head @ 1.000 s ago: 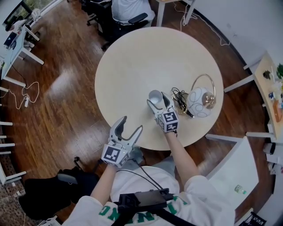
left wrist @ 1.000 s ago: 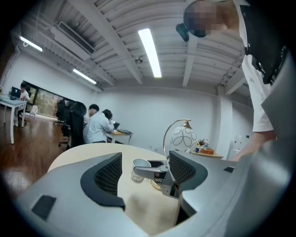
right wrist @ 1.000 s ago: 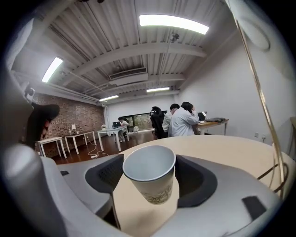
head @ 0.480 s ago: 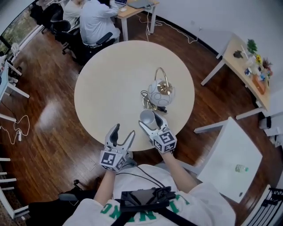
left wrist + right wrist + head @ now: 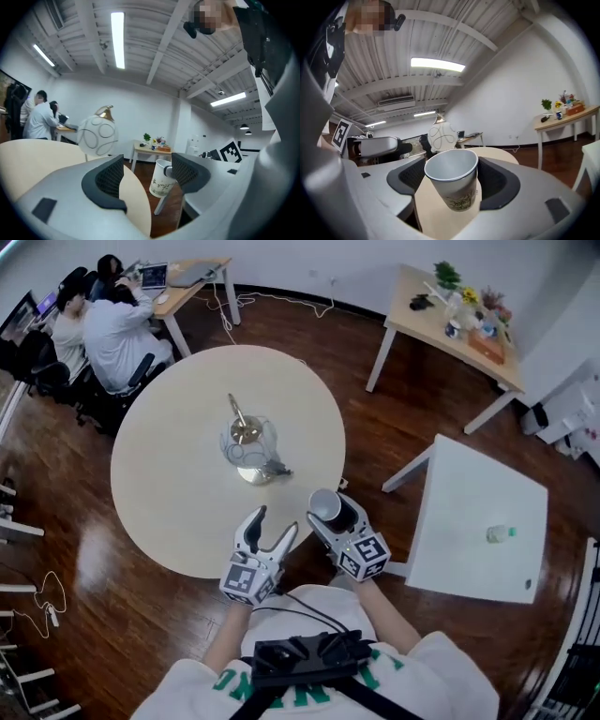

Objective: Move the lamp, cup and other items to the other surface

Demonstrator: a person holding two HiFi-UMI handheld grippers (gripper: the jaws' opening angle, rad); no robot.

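Observation:
A white paper cup (image 5: 325, 505) with a leaf print sits upright between the jaws of my right gripper (image 5: 328, 514), which is shut on it, in the air over the near right rim of the round beige table (image 5: 169, 512). In the right gripper view the cup (image 5: 452, 180) fills the gap between both pads. The lamp (image 5: 248, 442), a white globe with a gold ring and its cord, stands near the table's middle. My left gripper (image 5: 269, 527) hovers open and empty at the table's near edge, left of the cup (image 5: 161, 178), with the lamp (image 5: 97, 136) beyond it.
A white square table (image 5: 469, 549) stands to the right with a small bottle (image 5: 500, 533) on it. A wooden desk (image 5: 450, 320) with plants is at the far right. People sit at a desk (image 5: 178, 277) at the far left. Dark wood floor lies between the tables.
The cup has come off the round table in my right gripper and moved toward the near right edge. The view has swung right, bringing the white square table in. The lamp stays put.

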